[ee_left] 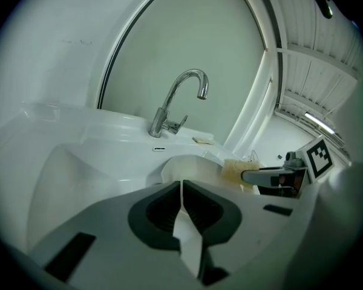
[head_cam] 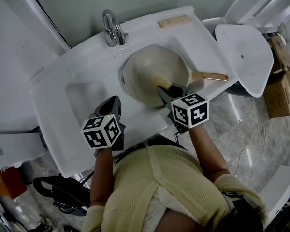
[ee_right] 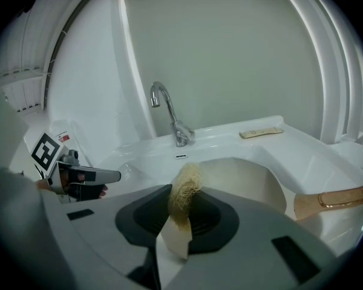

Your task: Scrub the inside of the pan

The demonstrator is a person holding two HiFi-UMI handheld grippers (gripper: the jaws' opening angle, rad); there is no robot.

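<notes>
Here, the cream-coloured pan (head_cam: 142,74) lies tilted in the basin of the white sink (head_cam: 77,57), just below the faucet (head_cam: 112,28). Its inside faces the person, and its wooden handle (head_cam: 210,76) points to the right, over the rim of the sink. The right gripper (head_cam: 165,90) is over the inside of the pan, and its jaws are clamped on a pale, fibrous scrubber (head_cam: 159,80). The scrubber sticks out in front of the jaws and lies against the lower part of the pan's inside in the head view, but no view shows for certain whether it presses on the surface. The left gripper (ee_left: 181,185) hangs over the left part of the basin, beside the pan and apart from it. Its jaws are pressed together at the tips, with nothing between them. On the ledge behind the pan, to the right of the faucet, lies a small tan bar (head_cam: 174,21).
</notes>
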